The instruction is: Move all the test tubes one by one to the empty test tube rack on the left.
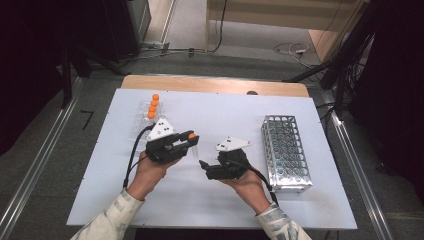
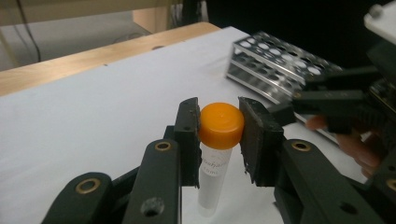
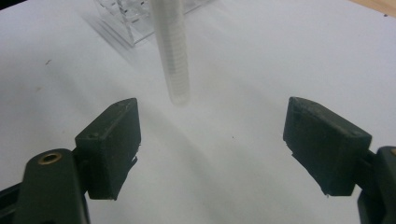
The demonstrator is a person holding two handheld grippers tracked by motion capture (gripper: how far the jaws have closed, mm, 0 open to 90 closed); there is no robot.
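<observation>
My left gripper [image 2: 219,128] is shut on the orange cap of a clear test tube [image 2: 215,175], which hangs upright below the pads above the white mat. From above, that left gripper [image 1: 192,139] holds the orange-capped tube [image 1: 193,142] at the mat's centre left. My right gripper [image 1: 204,165] sits just to the right of it, pointing left. In the right gripper view its jaws stand wide apart, right gripper [image 3: 210,140] open and empty, with the tube's lower end [image 3: 173,60] hanging ahead of them, untouched.
A clear plastic rack [image 1: 145,117] with three orange-capped tubes [image 1: 153,106] stands at the back left of the white mat [image 1: 220,200]. A metal tube rack [image 1: 286,152] lies to the right of my right hand. The table's wooden edge [image 1: 215,84] runs along the back.
</observation>
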